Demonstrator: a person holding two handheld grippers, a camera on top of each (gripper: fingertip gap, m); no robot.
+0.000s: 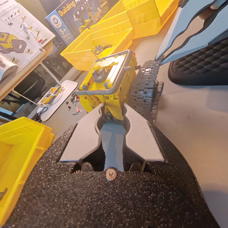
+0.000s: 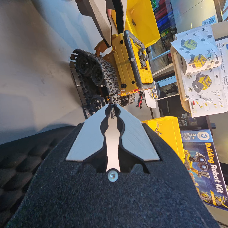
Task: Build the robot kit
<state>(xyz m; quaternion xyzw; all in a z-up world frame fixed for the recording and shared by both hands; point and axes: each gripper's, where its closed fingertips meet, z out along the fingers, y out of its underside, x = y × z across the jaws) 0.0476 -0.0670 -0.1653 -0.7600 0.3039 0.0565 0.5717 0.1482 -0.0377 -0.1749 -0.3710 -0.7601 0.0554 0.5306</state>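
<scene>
Left gripper (image 1: 112, 107) clamped on yellow model (image 1: 108, 80) to steady it — right gripper (image 2: 112, 104) pinching grey track (image 2: 111, 79), jaws nearly closed.

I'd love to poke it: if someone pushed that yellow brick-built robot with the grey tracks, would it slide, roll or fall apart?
The yellow tracked robot model would probably roll rather than slide, since its grey track wraps black wheels. Being clipped-together bricks, it may shed parts. The track is linked, so likely floppy.

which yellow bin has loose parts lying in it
The yellow bin just behind the brick robot; small dark pieces lie inside, the stacked bins beyond show none.
</scene>
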